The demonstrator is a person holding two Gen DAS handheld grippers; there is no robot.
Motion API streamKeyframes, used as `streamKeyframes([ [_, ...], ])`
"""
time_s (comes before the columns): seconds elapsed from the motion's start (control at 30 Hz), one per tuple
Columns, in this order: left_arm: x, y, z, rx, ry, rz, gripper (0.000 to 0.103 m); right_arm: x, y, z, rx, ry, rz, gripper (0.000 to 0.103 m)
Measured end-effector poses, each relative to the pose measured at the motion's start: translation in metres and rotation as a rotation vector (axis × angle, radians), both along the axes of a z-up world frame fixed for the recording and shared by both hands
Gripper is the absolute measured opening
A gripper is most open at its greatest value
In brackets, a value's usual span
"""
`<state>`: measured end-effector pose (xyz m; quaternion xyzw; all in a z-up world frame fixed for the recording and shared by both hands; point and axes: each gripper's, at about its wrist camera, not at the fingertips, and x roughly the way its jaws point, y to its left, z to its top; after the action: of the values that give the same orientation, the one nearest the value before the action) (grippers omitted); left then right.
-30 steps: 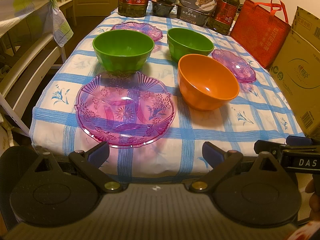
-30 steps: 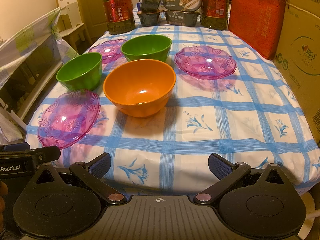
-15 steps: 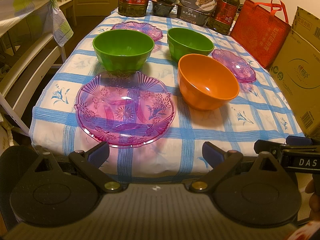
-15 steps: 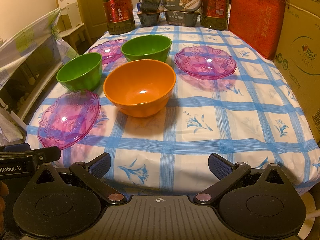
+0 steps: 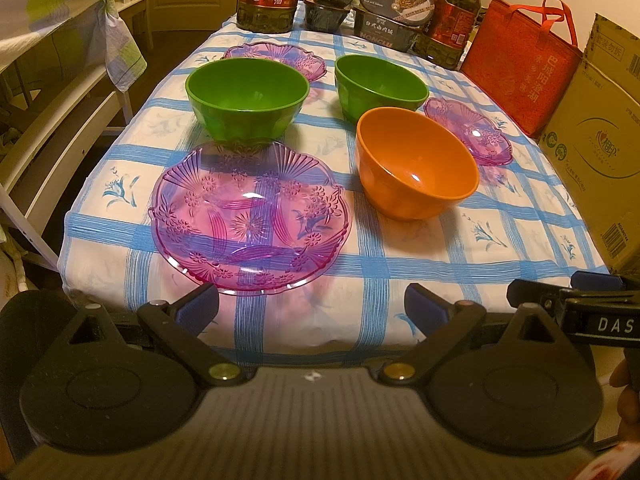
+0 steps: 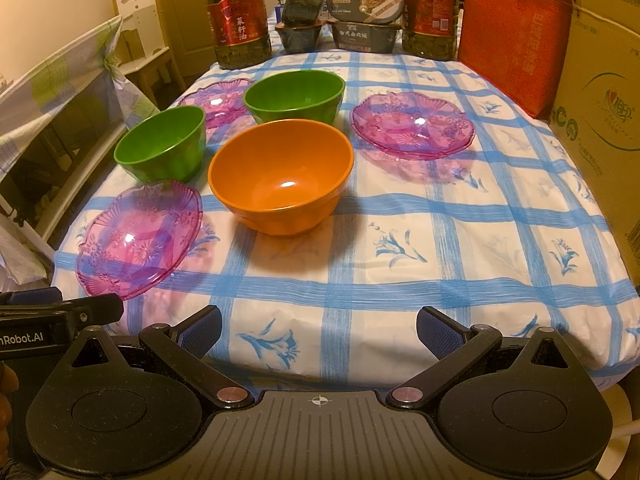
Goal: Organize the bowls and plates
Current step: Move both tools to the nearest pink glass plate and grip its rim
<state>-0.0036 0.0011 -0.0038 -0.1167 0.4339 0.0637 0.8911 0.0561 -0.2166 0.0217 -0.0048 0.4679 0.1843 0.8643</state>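
Both tongs wait at the near edge of the table, jaws spread wide and empty: the left gripper (image 5: 311, 306) faces the nearest pink plate (image 5: 251, 216), the right gripper (image 6: 319, 330) faces bare tablecloth (image 6: 400, 216) with the orange bowl (image 6: 281, 174) beyond it. Stage, as judged: the start of the task, nothing yet lifted or stacked. The next move probably calls for one gripper to advance, straddle a rim with its open jaws and close; the thin, shallow plate edge lying close to the cloth looks harder to pinch than a bowl wall. Count of dishes: three bowls, namely one orange and two green, the left green bowl (image 6: 162, 144) just behind the nearest plate and the far green bowl (image 6: 295, 94) just behind the orange one; three pink plates, namely the nearest, a second pink plate (image 6: 412, 126) on the right and a third pink plate (image 6: 212, 102) partly hidden behind the green bowls. All six stand apart or barely touching, unstacked. Beyond them: two oil bottles (image 6: 237, 20), food boxes (image 6: 366, 12), a red bag (image 6: 514, 36).
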Motion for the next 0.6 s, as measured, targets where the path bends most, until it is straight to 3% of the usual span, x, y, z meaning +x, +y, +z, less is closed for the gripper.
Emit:
streamKeyframes([
  [0.6, -0.0007, 0.0045, -0.0024, -0.017, 0.006, 0.019, 0.098, 0.0076, 0.0084, -0.0015, 0.037, 0.013, -0.002, 0.103],
])
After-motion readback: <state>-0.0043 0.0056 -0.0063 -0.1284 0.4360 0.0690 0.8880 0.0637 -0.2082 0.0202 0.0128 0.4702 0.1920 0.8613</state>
